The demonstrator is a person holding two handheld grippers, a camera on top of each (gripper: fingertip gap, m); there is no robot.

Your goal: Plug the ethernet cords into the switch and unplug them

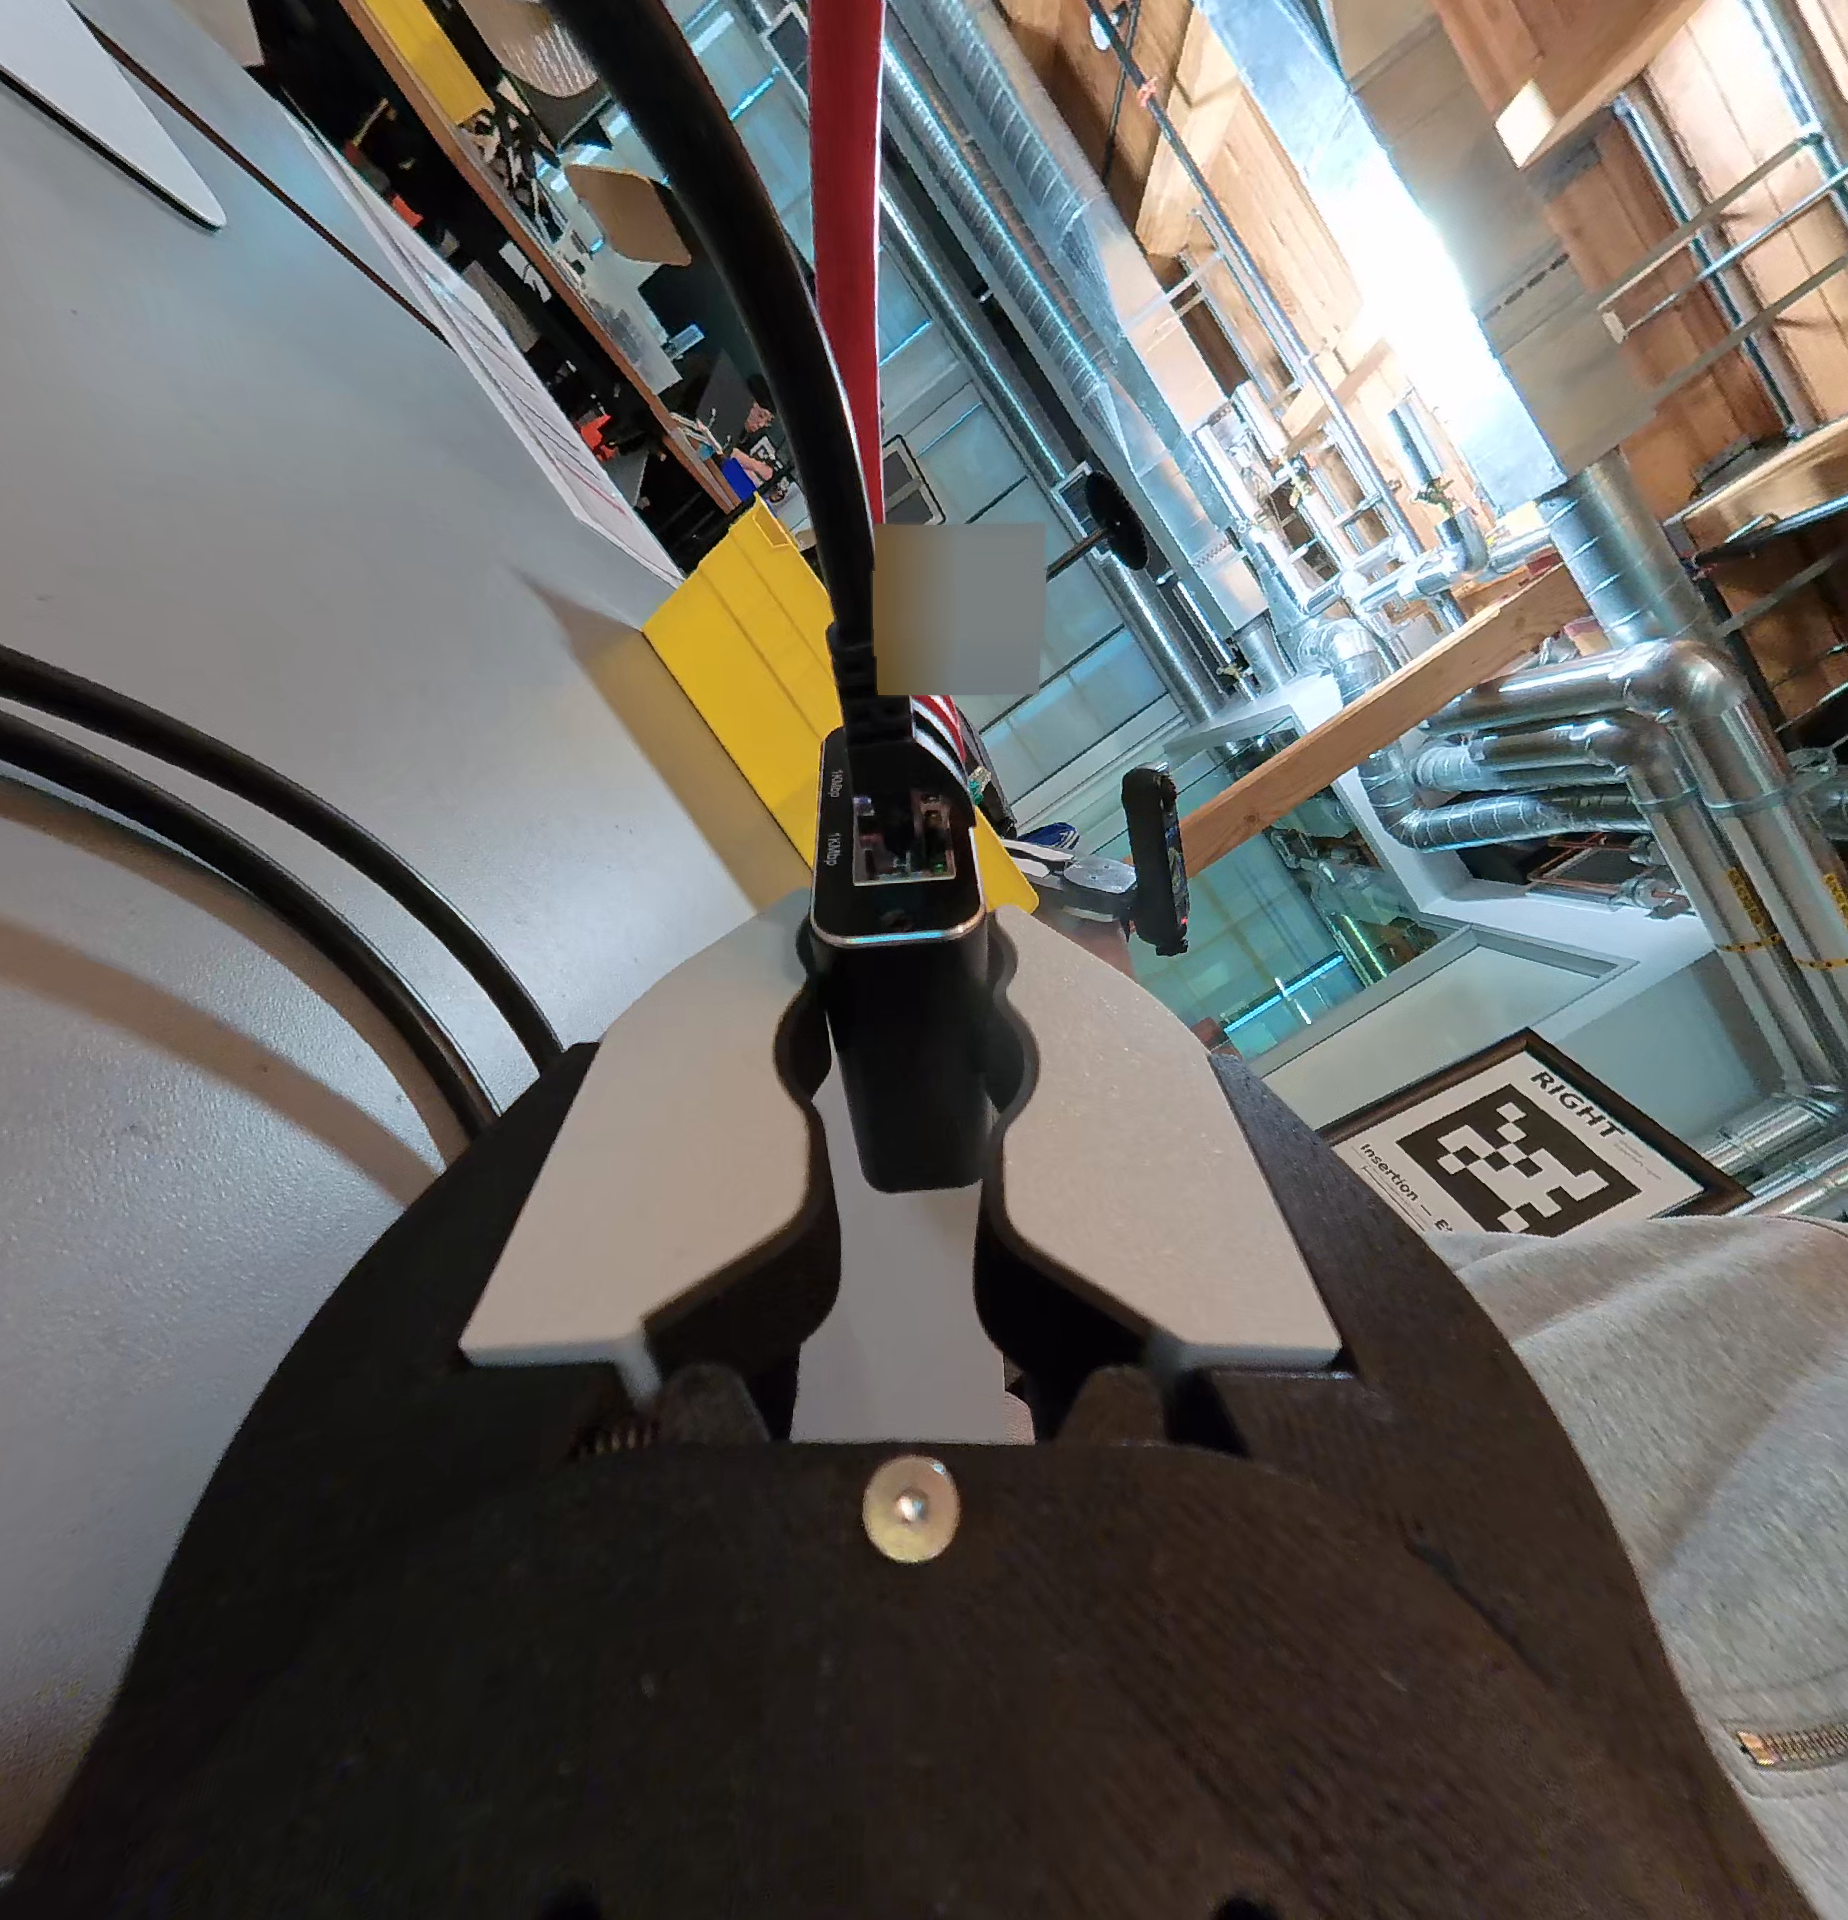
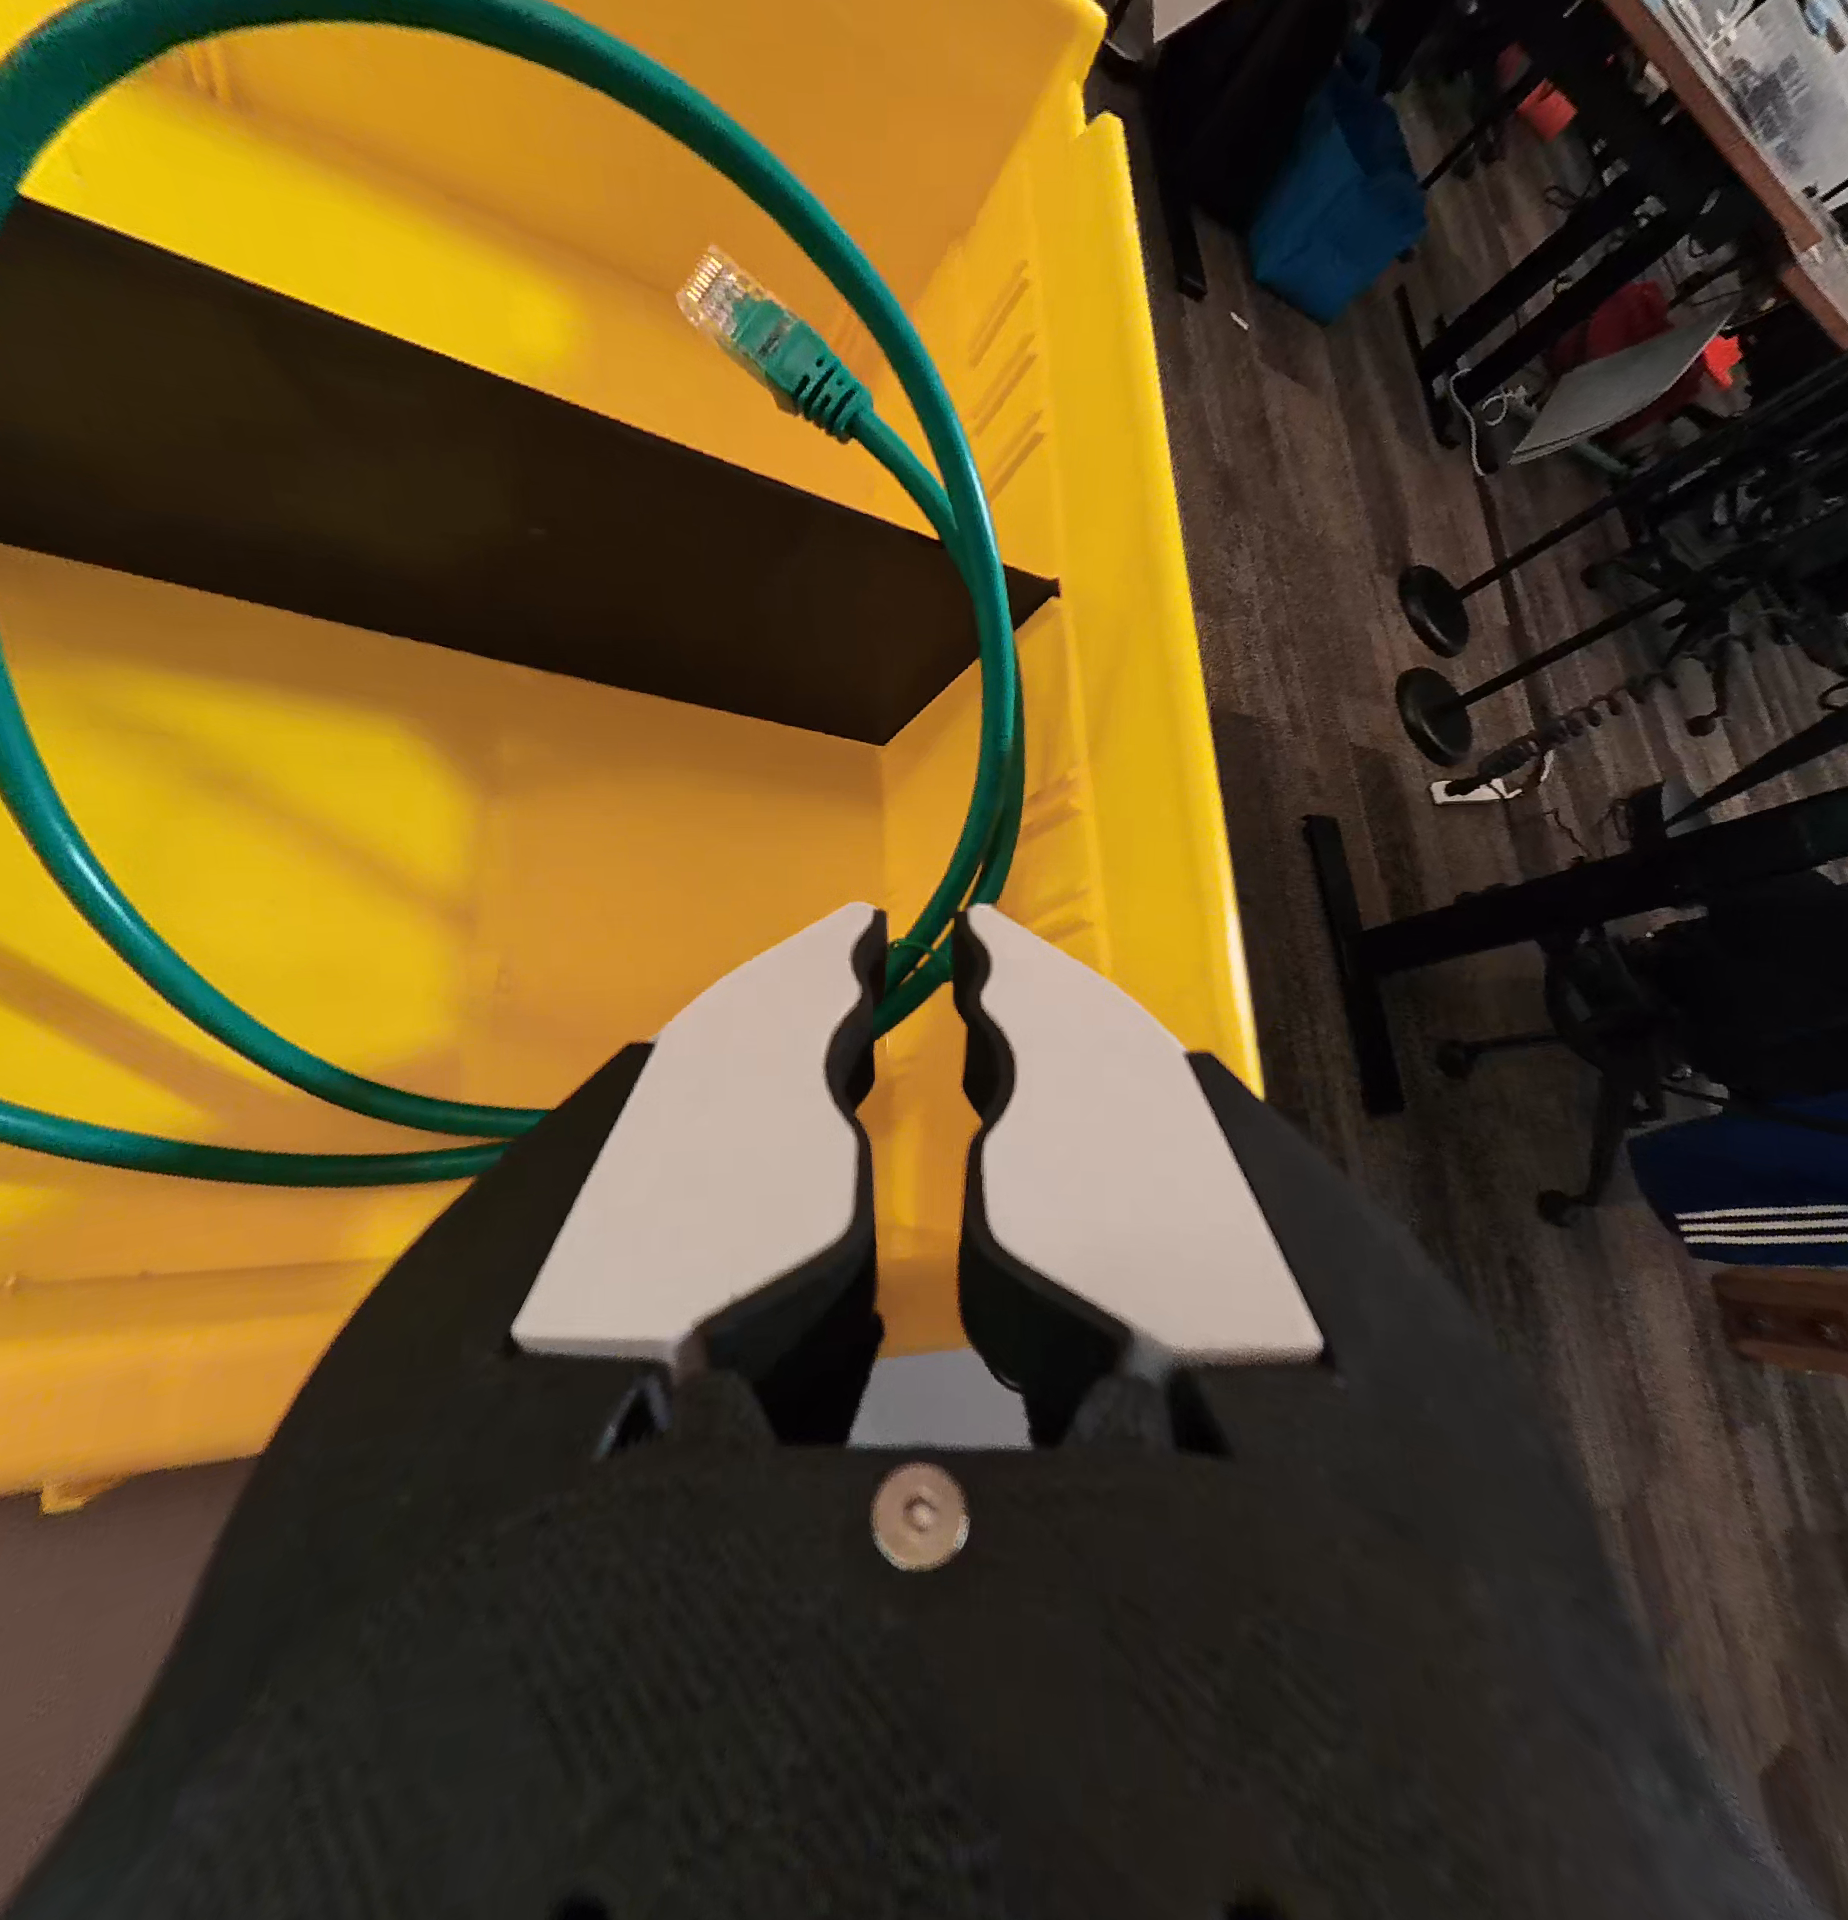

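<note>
Two wrist views, one per gripper. Right view: a large bright-yellow plastic bin [image 2: 608, 935] fills the left and centre of the frame, crossed by a flat black divider panel [image 2: 463, 499]. Dark wood-grain floor [image 2: 1315, 582] lies to its right. Over the bin hangs a green round-jacketed ethernet cord [image 2: 37, 769], coiled in a wide loop. Its free end carries a clear plastic plug [image 2: 717, 296] with a ribbed green boot, pointing up and left, in no port. The right gripper [image 2: 918, 935] has grey finger plates with black wavy inner pads; jaws stand at a narrow gap, with the green cord passing between the tips. Whether the pads pinch it cannot be told.

Left view: a pale grey table surface [image 1: 276, 520] lies to the left, with the yellow bin's corner beyond it. The left gripper [image 1: 904, 935] is clamped on a small black rounded-edge box, the switch [image 1: 915, 1060], held clear of the table. Its end face shows one empty port with small lights. A thick black cable [image 1: 795, 343] is plugged in just above that port; a flat red cord [image 1: 847, 208] runs beside it, its plug end partly hidden.
</note>
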